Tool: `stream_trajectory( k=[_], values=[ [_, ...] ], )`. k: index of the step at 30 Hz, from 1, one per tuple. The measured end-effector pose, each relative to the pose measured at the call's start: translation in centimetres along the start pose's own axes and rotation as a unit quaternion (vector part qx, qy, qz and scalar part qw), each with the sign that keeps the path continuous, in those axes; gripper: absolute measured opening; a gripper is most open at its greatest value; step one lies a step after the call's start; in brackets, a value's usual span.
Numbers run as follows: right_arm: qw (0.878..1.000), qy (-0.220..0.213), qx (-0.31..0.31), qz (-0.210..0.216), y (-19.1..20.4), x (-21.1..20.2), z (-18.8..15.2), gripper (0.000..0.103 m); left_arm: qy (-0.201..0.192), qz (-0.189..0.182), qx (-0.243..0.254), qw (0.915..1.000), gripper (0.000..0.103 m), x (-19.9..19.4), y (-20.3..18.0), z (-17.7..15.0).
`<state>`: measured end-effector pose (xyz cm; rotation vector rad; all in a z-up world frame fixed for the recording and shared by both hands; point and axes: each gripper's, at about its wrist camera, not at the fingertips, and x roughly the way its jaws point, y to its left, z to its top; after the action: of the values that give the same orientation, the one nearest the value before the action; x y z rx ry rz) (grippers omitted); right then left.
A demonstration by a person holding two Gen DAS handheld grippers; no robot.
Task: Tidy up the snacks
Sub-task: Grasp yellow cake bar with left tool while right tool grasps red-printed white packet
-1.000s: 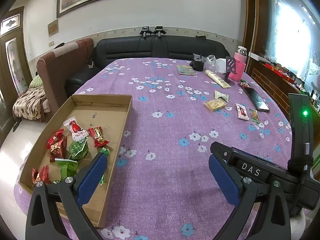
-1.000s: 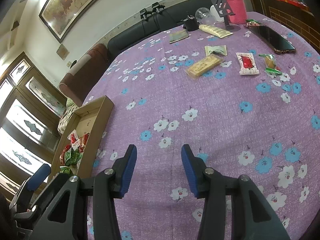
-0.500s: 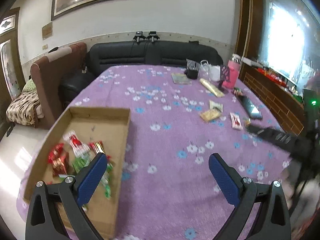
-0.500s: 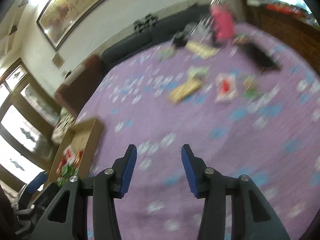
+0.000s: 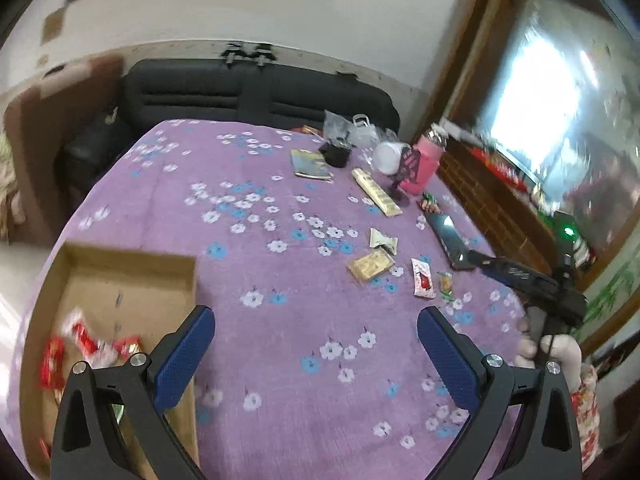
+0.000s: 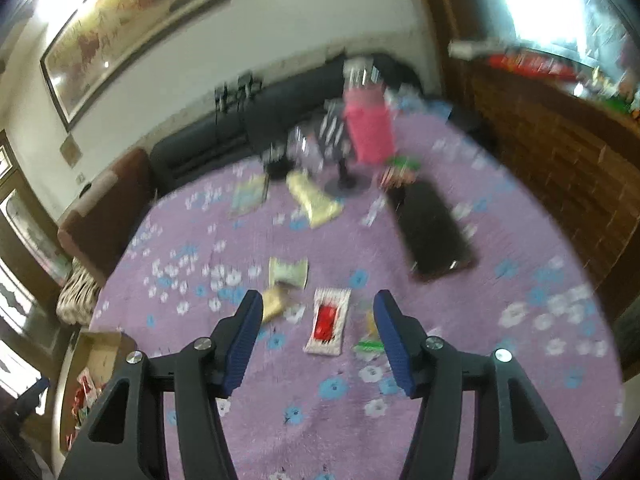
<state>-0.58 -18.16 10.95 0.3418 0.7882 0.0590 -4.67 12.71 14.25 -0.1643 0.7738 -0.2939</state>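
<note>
The red-and-white snack packet [image 6: 328, 321] lies flat on the purple surface [image 6: 440, 420], framed by the spread, empty right gripper [image 6: 316, 338]; a thin wrapper may slip, or the neighbouring green candy [image 6: 370, 346] gets pinched too

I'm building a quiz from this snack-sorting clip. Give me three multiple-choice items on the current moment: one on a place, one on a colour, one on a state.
1. Where does the white packet with the red picture lie?
A. in the cardboard box
B. on the purple cloth
C. on the sofa

2. What colour is the tall bottle?
A. pink
B. yellow
C. blue

3. How is the right gripper?
A. shut on a packet
B. shut, empty
C. open, empty

Answers: B, it rests on the flowered cloth ahead of the fingers; A, its body is pink; C, the blue pads stand apart with nothing between.
</note>
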Motion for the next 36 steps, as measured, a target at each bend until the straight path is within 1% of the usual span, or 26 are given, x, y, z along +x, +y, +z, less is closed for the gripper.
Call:
stream_trajectory(
  k=[2,3,4,5,6,7,9,11,13,16,19,23,25,29,30,32,33,34,36],
  values=[
    [1.0,0.023,0.007,0.013,-0.2,2.5,-0.3,0.053,0.014,-0.001,0.013,0.9998,0.102,1.7,-0.8,0.7],
    [0.999,0.037,0.01,0.012,-0.1,4.2,-0.6,0.053,0.026,-0.009,0.02,0.9994,0.1,3.1,-1.2,1.1],
    [0.999,0.044,0.009,0.009,0.0,5.2,-0.8,0.052,0.034,-0.015,0.022,0.9991,0.092,4.2,-1.5,1.3],
    [0.999,0.051,0.006,0.002,0.1,6.5,-1.0,0.052,0.041,-0.02,0.025,0.9986,0.087,5.3,-1.8,1.6],
    [0.999,0.054,0.002,-0.003,0.1,7.2,-1.2,0.052,0.052,-0.022,0.028,0.998,0.076,6.6,-2.1,1.9],
    [0.998,0.058,-0.004,-0.013,0.2,8.1,-1.3,0.052,0.064,-0.022,0.032,0.9972,0.071,8.0,-2.5,2.2],
    [0.998,0.06,-0.012,-0.029,0.4,9.5,-1.5,0.052,0.075,-0.018,0.043,0.9961,0.071,10.2,-3.3,2.6],
    [0.997,0.061,-0.019,-0.031,0.4,10.2,-1.7,0.052,0.081,-0.012,0.06,0.9948,0.071,12.2,-4.3,2.8],
    [0.997,0.053,-0.032,-0.037,0.6,10.4,-1.8,0.051,0.093,-0.016,0.08,0.9923,0.071,14.6,-5.5,2.9],
    [0.996,0.047,-0.047,-0.055,0.6,10.6,-1.7,0.029,0.109,-0.01,0.107,0.9883,0.071,17.5,-6.9,2.8],
    [0.997,0.052,-0.04,-0.048,0.2,10.6,-1.5,0.025,0.12,-0.001,0.14,0.9828,0.071,20.1,-8.2,2.8],
    [0.998,0.055,-0.005,-0.014,-0.9,9.8,-1.1,0.024,0.13,-0.001,0.177,0.9757,0.071,22.6,-9.7,3.1],
    [0.999,0.051,0.002,-0.003,-1.1,9.3,-1.0,0.024,0.138,-0.003,0.194,0.9713,0.072,23.5,-10.3,3.0],
    [0.999,0.047,0.015,0.013,-1.3,8.7,-0.9,0.024,0.154,0.006,0.225,0.9621,0.072,25.4,-11.4,2.5],
    [0.999,0.046,0.019,0.018,-1.5,8.6,-0.9,0.024,0.157,0.009,0.23,0.9606,0.072,25.8,-11.7,2.4],
    [0.998,0.045,0.023,0.021,-1.6,8.4,-0.8,0.024,0.152,0.007,0.23,0.9612,0.072,25.8,-12.0,2.3],
    [0.998,0.044,0.024,0.022,-1.6,8.4,-0.8,0.024,0.152,0.008,0.227,0.962,0.068,25.8,-12.0,2.3],
    [0.998,0.043,0.026,0.022,-1.7,8.3,-0.8,0.024,0.153,0.002,0.226,0.9621,0.054,25.7,-12.1,2.2],
    [0.998,0.043,0.028,0.024,-1.8,8.4,-0.8,0.024,0.153,0.0,0.227,0.9616,0.035,25.4,-12.2,2.2]
  ],
)
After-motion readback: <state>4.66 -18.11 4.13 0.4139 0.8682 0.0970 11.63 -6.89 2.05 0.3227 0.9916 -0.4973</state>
